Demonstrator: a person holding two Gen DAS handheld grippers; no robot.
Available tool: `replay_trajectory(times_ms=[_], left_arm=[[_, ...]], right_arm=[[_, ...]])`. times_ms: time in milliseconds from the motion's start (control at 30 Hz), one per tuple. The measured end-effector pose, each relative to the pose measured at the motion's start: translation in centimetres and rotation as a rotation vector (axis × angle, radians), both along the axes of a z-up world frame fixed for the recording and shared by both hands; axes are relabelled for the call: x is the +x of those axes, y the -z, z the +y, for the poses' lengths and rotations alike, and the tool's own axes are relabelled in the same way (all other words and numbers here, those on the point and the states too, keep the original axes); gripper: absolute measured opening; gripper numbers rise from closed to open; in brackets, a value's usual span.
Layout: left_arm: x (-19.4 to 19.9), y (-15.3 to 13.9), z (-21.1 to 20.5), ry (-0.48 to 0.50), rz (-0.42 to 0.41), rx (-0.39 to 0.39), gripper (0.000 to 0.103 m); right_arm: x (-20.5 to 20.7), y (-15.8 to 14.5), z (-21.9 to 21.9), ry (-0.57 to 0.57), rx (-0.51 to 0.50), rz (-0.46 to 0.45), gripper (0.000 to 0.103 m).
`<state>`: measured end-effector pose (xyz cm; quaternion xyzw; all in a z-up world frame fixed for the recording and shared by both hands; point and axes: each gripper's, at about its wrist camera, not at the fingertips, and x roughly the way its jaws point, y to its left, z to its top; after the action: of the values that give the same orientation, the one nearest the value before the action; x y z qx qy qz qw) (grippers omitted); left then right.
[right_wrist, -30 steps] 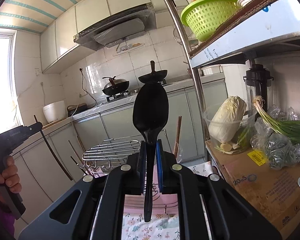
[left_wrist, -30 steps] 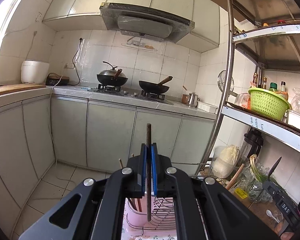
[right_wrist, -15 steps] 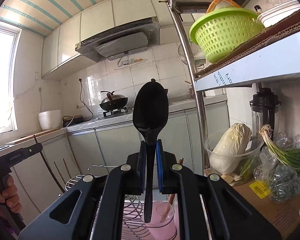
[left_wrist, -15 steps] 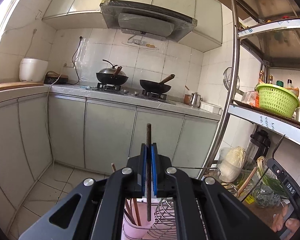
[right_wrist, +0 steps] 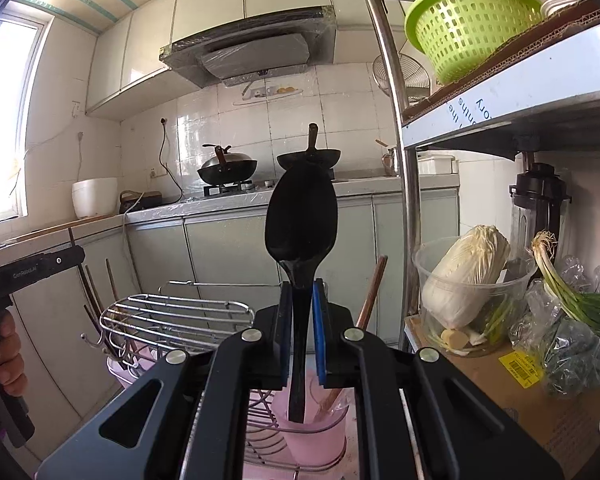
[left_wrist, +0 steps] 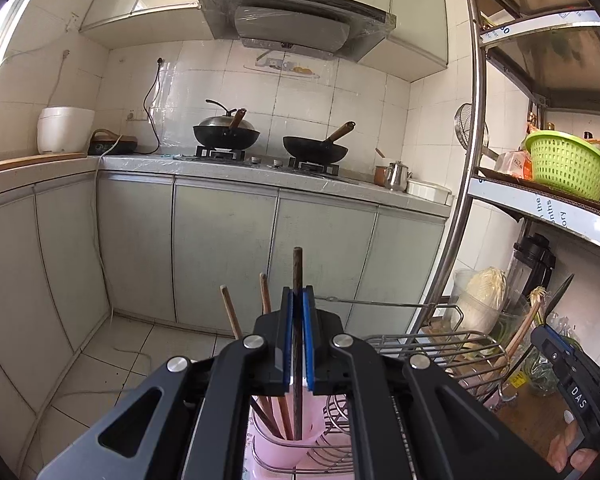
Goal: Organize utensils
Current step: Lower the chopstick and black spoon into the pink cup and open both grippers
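Right tongs (right_wrist: 301,334) grip black spoon (right_wrist: 301,216) (unseen from left).

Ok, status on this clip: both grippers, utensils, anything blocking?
Left hand-held gripper shut on dark chopstick, tip inside pink cup. Right hand-held gripper shut on black spoon, handle over second pink cup. Nothing blocking.

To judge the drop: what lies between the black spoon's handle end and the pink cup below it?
Nothing: in the right wrist view, the black plastic spoon's handle end already hangs inside the translucent pink cup, beside a brown wooden utensil.
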<state>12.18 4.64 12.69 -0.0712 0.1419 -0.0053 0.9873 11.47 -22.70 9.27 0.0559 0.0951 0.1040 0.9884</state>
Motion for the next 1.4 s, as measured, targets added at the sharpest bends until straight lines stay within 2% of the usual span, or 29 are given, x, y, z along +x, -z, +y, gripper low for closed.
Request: replay_trajectory(times_ms=[500,867,1067,1400], left_arm=[[0.5,5.3,-0.3,0.026,0.104,-0.011,0.004],[1.9,6.3,-0.2,0.018,0.119,0.005,0.004],[3.0,6.7,0.0,0.020,0.160,-0.005,0.004],[2.6,7.2,-0.1,0.028,0.166,0.003,0.006]], right_arm=[[-0.4,3.7,-0.1,-0.024,0.050,0.114,0.010],[1.3,5.6,-0.1,-0.016,0.064,0.191,0.010],[2.7,6.2,0.1,-0.017,0.054,0.240,0.010],[2.6,6.1,0.4,-0.030,0.036,0.253,0.010]])
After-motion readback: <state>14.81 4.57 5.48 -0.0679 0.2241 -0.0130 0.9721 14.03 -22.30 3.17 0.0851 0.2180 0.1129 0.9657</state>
